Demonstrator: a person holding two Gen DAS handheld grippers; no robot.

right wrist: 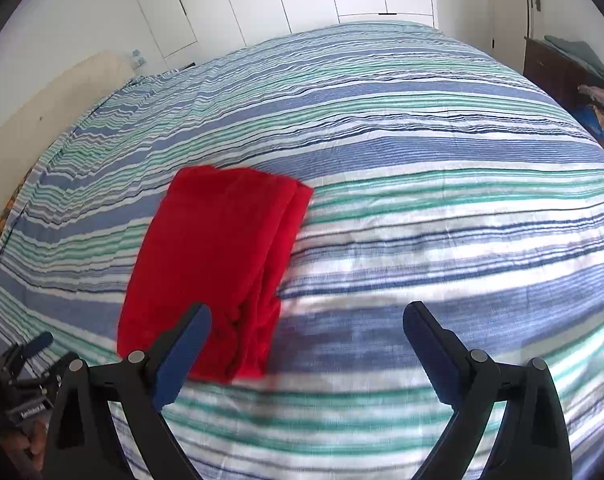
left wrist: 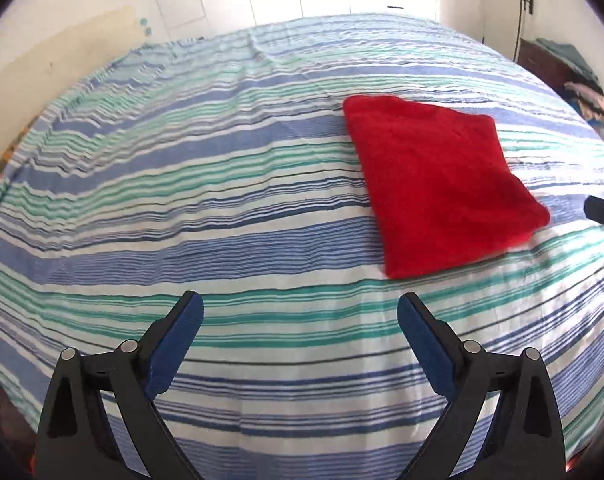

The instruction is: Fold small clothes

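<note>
**Desk editor:** Across the wide bed with its blue, green and white striped cotton cover (left wrist: pixel 230 208), what do we have?

**Photographer:** One small red fleecy cloth (left wrist: pixel 441 184), lying flat on the cover as a neat, roughly square packet. From the right-hand camera its stacked layers show along one side (right wrist: pixel 218 264), so it looks already folded.

**Desk editor:** And the tools?

**Photographer:** Both free of it. The left gripper (left wrist: pixel 300 312) stands spread wide over bare stripes, nothing between its blue pads, the cloth ahead and to its right. The right gripper (right wrist: pixel 306 320) is spread just as wide; one finger overlaps the cloth's near corner in the frame, but I judge it to hang above, not pinching.

**Desk editor:** So the job's done?

**Photographer:** For this piece, apparently. A heap of mixed clothes (right wrist: pixel 599 104) sits beside the bed at far right; whether those are next, I can't tell.
</note>
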